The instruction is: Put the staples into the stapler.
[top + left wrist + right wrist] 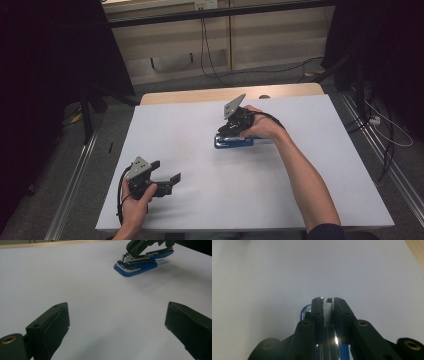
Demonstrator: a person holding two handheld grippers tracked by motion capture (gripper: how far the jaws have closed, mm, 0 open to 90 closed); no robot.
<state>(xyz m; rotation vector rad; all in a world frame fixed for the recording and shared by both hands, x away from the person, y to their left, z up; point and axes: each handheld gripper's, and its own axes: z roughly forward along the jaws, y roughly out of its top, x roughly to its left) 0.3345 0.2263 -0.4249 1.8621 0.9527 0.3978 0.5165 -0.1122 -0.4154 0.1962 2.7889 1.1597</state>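
Note:
A blue stapler (234, 142) with a chrome top lies flat on the white table (190, 120), right of centre. My right gripper (227, 131) comes down on it from behind and is shut on the stapler's upper arm. In the right gripper view the jaws (328, 302) pinch a narrow white and metal strip, with the stapler's blue nose (305, 310) just past them. My left gripper (166, 170) rests near the front left of the table, open and holding nothing. From the left gripper (117, 322) view the stapler (136, 265) shows far off, under the right gripper (136, 251).
A wooden strip (210, 93) borders the table's far edge. Cables (210, 60) trail across the grey floor beyond it. Dark curtains hang at both sides, and metal rails (75, 185) run along the floor beside the table.

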